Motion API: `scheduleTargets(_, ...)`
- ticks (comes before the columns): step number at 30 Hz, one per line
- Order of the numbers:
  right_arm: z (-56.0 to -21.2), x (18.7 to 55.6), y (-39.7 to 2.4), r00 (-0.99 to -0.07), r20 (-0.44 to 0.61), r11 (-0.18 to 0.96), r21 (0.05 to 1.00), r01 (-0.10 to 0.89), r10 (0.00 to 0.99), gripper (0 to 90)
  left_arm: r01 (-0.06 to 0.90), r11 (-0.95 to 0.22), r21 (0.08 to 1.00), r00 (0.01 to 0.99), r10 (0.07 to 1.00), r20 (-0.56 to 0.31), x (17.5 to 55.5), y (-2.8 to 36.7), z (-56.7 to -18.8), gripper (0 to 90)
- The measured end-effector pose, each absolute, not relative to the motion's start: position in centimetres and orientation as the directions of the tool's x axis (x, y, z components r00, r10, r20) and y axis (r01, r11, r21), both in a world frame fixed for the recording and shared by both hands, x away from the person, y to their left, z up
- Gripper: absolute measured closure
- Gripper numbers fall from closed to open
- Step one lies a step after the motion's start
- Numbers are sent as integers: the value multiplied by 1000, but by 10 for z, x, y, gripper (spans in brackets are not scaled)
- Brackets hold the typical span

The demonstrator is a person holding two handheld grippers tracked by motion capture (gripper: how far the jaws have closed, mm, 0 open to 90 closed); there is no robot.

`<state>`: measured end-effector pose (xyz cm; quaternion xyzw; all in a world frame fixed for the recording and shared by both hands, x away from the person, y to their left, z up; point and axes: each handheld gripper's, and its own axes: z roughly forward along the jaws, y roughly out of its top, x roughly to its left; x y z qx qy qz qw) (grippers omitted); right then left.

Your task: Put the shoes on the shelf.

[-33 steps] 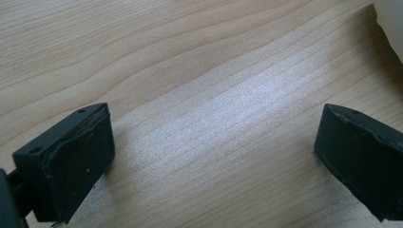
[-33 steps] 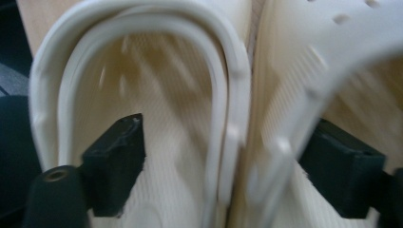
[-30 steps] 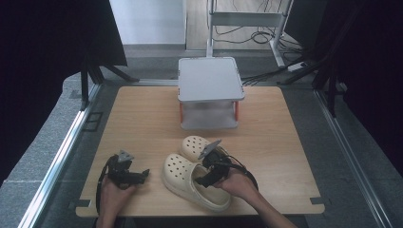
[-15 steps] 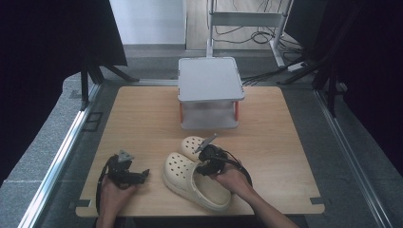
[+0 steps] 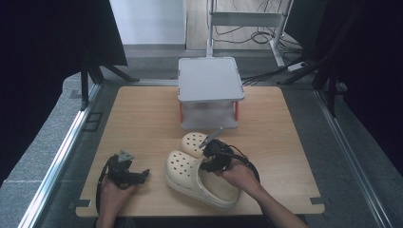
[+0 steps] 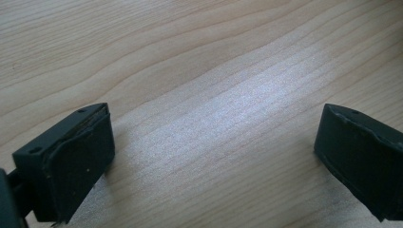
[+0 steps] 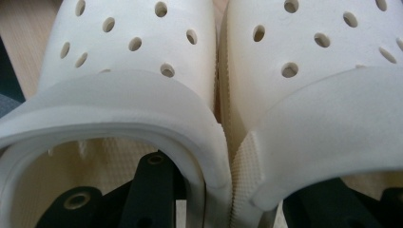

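The wooden table [image 5: 142, 123] carries a grey-topped stand [image 5: 210, 78] at its far side, well beyond both claws. Nearer sits a pair of cream foam clogs: the left clog [image 7: 123, 57] and the right clog [image 7: 323, 66] lie side by side, inner walls touching, directly under and in front of the right claw [image 5: 213, 153]. Its jaws have just been closing: one black jaw reaches down inside each shoe opening, and together they pinch the two adjoining inner walls, so it grips both clogs at once. The left claw [image 5: 127, 174] rests off to the left of the shoes, jaws spread wide over bare wood, holding nothing.

The clogs look light, soft and springy, with a matte, slightly pebbled rim that should not slip. The pressed-together inner walls near the mid-foot are the sensible hold; foam may flex, so a pair could sag or fan apart when lifted.
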<state>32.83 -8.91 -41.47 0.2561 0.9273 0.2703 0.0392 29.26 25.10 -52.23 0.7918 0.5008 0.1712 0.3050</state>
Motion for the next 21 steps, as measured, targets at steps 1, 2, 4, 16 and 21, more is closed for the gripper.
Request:
scheduleTargets(1,-411,329,-91,-864,65,720,523,455,499,657,688,-311,655,439,898,-35,293,251,-522,0)
scheduleTargets(2,-408,329,-93,-862,67,717,525,459,503,657,688,-310,656,438,898,-35,293,251,-522,0)
scheduleTargets(4,-401,330,-97,-856,68,710,527,466,512,657,688,-313,655,440,897,-34,293,251,-522,0)
scheduleTargets(16,-362,335,-117,-839,62,696,528,487,540,655,688,-311,655,439,898,-35,293,251,-522,0)
scheduleTargets(21,-341,335,-121,-836,66,685,541,488,544,655,687,-314,655,441,897,-33,293,251,-522,0)
